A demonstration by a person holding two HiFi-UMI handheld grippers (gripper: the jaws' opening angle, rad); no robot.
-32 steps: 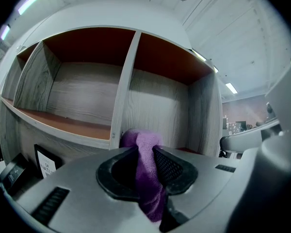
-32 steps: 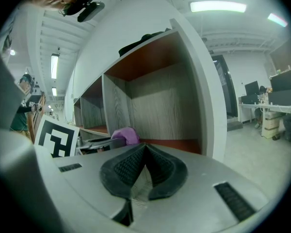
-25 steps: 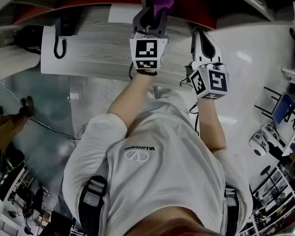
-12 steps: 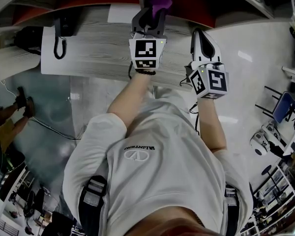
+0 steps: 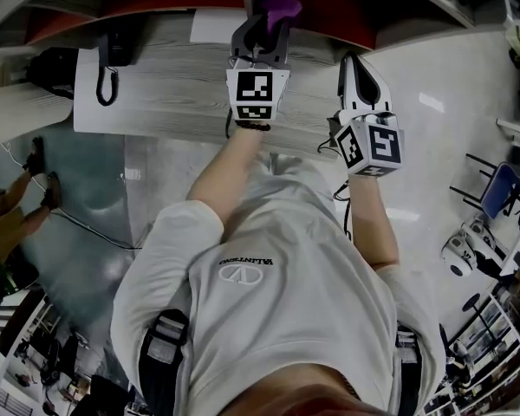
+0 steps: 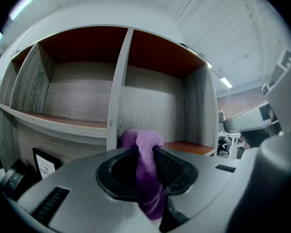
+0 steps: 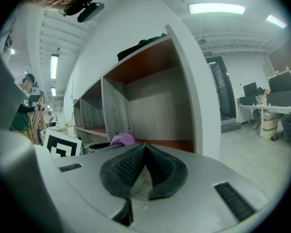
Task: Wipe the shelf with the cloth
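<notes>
A purple cloth (image 6: pixel 144 171) is pinched between the jaws of my left gripper (image 6: pixel 145 152), its top bunched against the front edge of the shelf's upright divider (image 6: pixel 117 106). From the head view the left gripper (image 5: pixel 262 33) reaches to the shelf front, the purple cloth (image 5: pixel 282 3) poking past its tips. The shelf (image 6: pixel 77 122) is grey wood grain with reddish boards. My right gripper (image 7: pixel 144 152) is shut with nothing in it, held just right of the left one and back from the right compartment (image 7: pixel 157 108). The cloth (image 7: pixel 122 139) shows beyond it.
A desk phone (image 5: pixel 108 55) and a white sheet (image 5: pixel 156 94) lie on the wood-grain desk top (image 5: pixel 191 89) below the shelf. A small sign (image 6: pixel 44 165) stands under the left compartment. Office desks and chairs (image 7: pixel 271 110) lie off to the right. A person's feet (image 5: pixel 39 167) show at far left.
My left gripper with the cloth has edged slightly further toward the shelf. The right gripper has stayed put. The feet at far left have shifted.
</notes>
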